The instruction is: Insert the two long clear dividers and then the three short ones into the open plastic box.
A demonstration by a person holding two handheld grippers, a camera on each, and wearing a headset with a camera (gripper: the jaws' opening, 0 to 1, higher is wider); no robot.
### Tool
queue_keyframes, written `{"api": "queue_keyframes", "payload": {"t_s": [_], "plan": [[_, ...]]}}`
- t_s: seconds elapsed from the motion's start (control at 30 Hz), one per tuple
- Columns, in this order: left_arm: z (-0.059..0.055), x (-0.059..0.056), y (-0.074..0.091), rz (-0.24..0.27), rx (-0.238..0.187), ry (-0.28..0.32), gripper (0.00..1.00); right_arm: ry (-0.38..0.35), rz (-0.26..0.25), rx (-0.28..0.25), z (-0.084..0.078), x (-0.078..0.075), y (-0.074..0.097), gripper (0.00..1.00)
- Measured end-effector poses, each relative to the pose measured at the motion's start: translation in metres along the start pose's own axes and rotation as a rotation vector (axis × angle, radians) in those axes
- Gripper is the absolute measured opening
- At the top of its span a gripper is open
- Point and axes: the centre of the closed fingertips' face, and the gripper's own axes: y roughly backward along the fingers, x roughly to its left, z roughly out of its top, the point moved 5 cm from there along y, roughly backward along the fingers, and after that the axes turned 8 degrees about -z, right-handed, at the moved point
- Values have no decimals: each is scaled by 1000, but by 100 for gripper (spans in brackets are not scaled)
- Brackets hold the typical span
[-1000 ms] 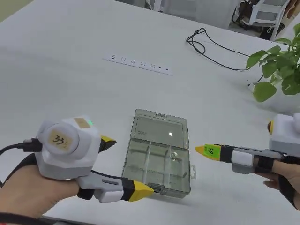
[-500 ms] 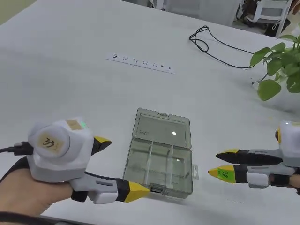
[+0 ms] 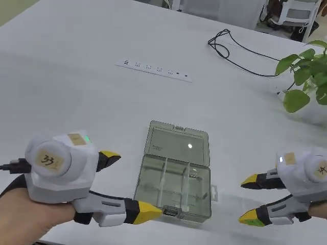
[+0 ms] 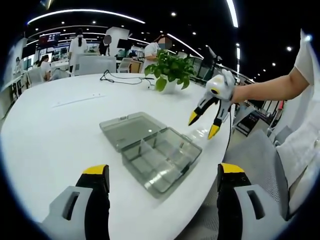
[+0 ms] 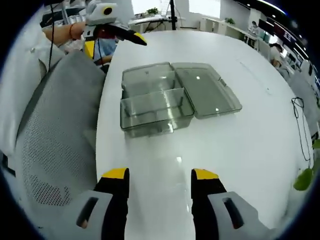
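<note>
The clear, smoke-tinted plastic box (image 3: 140, 178) sits open on the white tabletop (image 3: 76, 76), close to its near edge and about midway between the two grippers. Its lid (image 3: 168, 140) lies folded back flat on the side toward the far edge, with ceiling light glinting on it. Clear dividers (image 3: 162, 176) stand upright inside the box: two run from the near wall toward the hinge, and shorter cross pieces seem to sit between them, but I cannot tell how many.

The left gripper (image 3: 130, 182) is held over the near edge of the tabletop, pointing right toward the box. Its jaws are spread wide and carry nothing. One yellow fingertip is just beside the box's near left corner. In the left gripper view the box lies ahead of the tips, not between them.

The right gripper (image 3: 250, 198) hangs over the near right part of the tabletop, apart from the box's right wall and pointing left toward it. Its jaws are also spread and empty. In the right gripper view the box lies well ahead of the tips, with bare tabletop between.

Toward the far edge lies a white power strip (image 3: 156, 70). A black cable (image 3: 230, 46) coils near the far right corner. A potted plant (image 3: 306, 71) stands at the right edge. In the right gripper view a grey mesh chair (image 5: 55, 150) stands at the near edge.
</note>
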Motion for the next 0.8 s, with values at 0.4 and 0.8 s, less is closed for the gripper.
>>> {"api": "queue_keyframes", "payload": {"t_s": [0.4, 0.8], "plan": [[-2, 2, 0, -11, 7, 7, 90, 136, 14, 122, -9, -1, -24, 46], [-2, 4, 0, -15, 6, 14, 90, 153, 11, 149, -10, 1, -34, 43]]}}
